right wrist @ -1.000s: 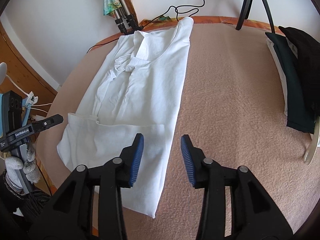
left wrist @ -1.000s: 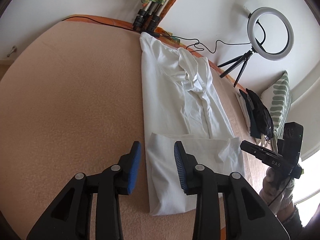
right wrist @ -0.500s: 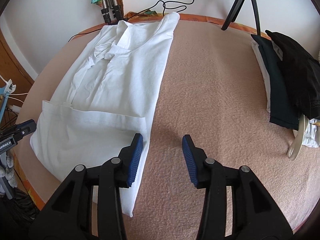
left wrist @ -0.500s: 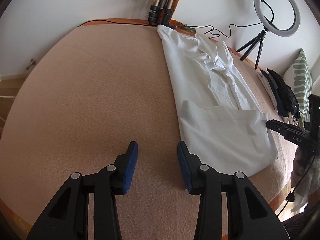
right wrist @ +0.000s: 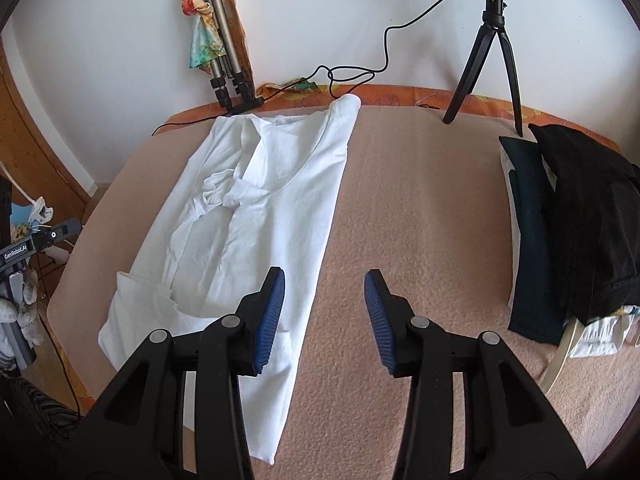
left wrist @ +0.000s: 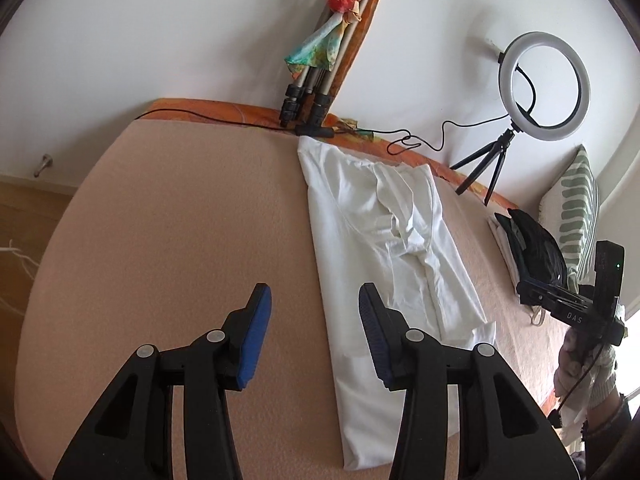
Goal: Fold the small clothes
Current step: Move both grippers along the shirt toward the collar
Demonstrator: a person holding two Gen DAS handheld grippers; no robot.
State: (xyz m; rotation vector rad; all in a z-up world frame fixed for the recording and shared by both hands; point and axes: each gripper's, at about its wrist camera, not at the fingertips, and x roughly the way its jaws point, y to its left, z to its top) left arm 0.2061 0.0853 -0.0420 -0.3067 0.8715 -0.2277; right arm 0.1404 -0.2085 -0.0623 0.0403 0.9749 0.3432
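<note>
A white shirt lies flat on the bed, folded into a long strip with its near end turned up over itself; the collar end is creased and bunched. The left tongs hang apart, having just been opening, with nothing between them. The right tongs stand apart and empty over the shirt's right edge. Both tongs' arms hide the shirt's near end. A dark pile at the right is hard to make out.
</note>
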